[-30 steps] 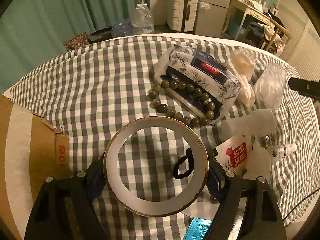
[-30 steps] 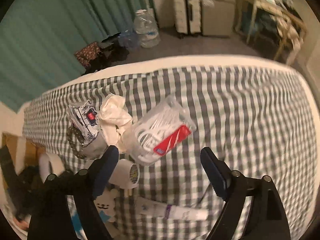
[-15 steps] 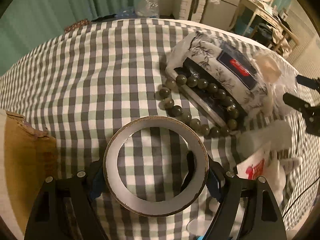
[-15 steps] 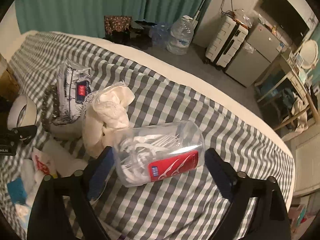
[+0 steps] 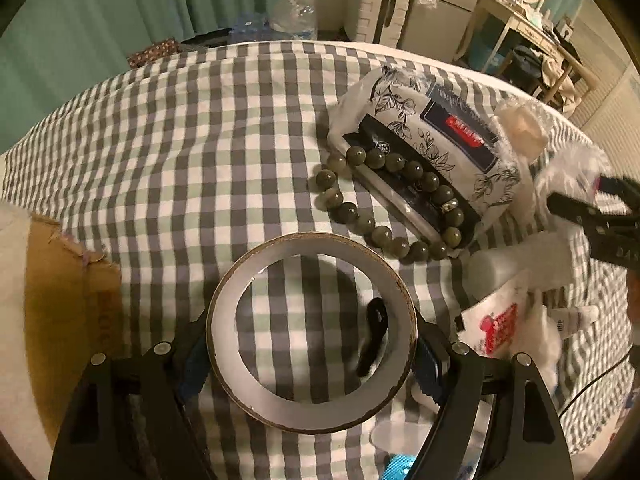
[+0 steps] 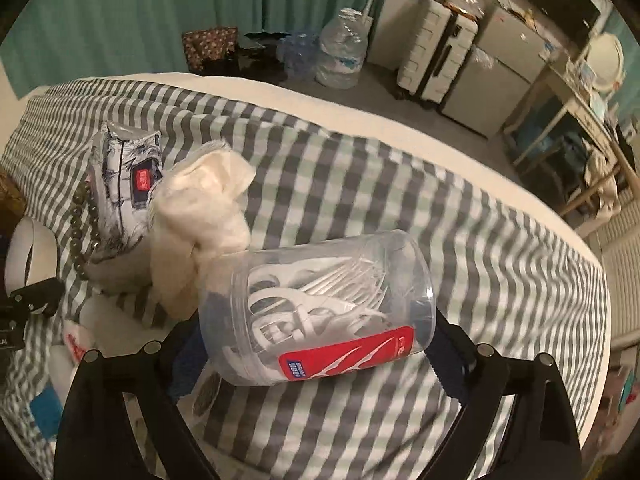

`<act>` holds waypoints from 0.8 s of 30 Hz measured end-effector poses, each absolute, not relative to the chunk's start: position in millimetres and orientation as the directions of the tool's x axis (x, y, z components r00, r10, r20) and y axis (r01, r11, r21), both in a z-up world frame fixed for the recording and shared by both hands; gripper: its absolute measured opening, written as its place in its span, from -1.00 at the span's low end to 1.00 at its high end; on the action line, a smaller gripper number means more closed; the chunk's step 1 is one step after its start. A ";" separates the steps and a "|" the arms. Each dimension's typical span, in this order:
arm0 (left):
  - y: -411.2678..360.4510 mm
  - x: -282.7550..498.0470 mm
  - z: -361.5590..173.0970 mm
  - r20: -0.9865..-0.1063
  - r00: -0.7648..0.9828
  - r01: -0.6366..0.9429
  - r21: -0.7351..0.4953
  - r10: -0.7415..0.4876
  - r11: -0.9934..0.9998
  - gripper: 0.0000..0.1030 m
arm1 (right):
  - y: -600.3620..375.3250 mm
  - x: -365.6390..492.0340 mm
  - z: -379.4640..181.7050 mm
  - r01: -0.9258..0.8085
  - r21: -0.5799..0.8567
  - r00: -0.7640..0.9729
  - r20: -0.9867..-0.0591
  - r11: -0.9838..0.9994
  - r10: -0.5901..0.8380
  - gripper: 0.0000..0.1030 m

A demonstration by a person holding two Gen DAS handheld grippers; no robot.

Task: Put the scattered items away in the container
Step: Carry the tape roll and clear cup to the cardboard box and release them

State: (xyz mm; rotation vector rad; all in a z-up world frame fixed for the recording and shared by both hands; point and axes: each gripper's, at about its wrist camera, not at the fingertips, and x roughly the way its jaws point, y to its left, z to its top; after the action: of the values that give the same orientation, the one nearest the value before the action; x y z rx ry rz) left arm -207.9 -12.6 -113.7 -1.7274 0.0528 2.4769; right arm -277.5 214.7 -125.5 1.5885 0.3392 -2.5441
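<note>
Two views, two loads: each gripper has one scattered item pinched between its fingers.

Left wrist view, grip: the left gripper (image 5: 312,356) is pressed onto the tape roll (image 5: 312,334), one finger on each side of the outer rim, the ring facing the camera.
Left wrist view, handling: the roll looks stiff and light; I judge the rim a sound hold, though a round edge can pivot between flat pads.
Left wrist view, container: the cardboard box (image 5: 68,312) sits at the left edge, just beside the roll, and is probably the container.
Left wrist view, left over: the bead bracelet (image 5: 394,208) lies against the tissue pack (image 5: 436,136) on the checked bedspread (image 5: 180,152); a black hair tie (image 5: 374,334) shows through the ring.

Right wrist view, grip: the right gripper (image 6: 316,344) pinches the clear floss-pick jar (image 6: 316,308) across its body, the jar lying tilted.
Right wrist view, handling: smooth plastic, likely light and slippery; a firm squeeze near the middle seems safest. Whether a lid is on, I cannot tell.
Right wrist view, surroundings: a white cloth (image 6: 200,216) lies just behind the jar, well apart from the box.
</note>
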 end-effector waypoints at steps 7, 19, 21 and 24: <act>-18.5 -177.4 -70.6 -0.919 -0.379 -0.134 -0.061 0.108 -0.989 0.62 | 233.2 -229.6 -101.4 0.086 -0.058 -0.293 -0.956 -0.995 0.031 0.81; -36.4 -97.1 64.3 -0.808 -0.582 -0.155 -0.001 0.092 -0.988 0.62 | 221.7 -123.8 19.8 0.037 0.011 -0.336 -0.942 -0.999 -0.023 0.81; -47.8 -82.2 91.3 -0.784 -0.613 -0.161 0.002 0.098 -0.987 0.62 | 206.9 -109.1 53.3 0.053 0.005 -0.382 -0.924 -0.999 -0.025 0.81; -72.8 -64.9 122.5 -0.760 -0.646 -0.134 0.025 0.068 -0.991 0.62 | 184.8 -94.2 92.2 0.067 0.005 -0.426 -0.904 -0.998 -0.033 0.81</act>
State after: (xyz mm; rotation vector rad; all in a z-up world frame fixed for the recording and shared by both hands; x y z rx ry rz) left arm -64.9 -72.8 122.5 -1.2645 0.1202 2.7507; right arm -94.2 184.8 92.2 1.6489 0.0488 -2.6033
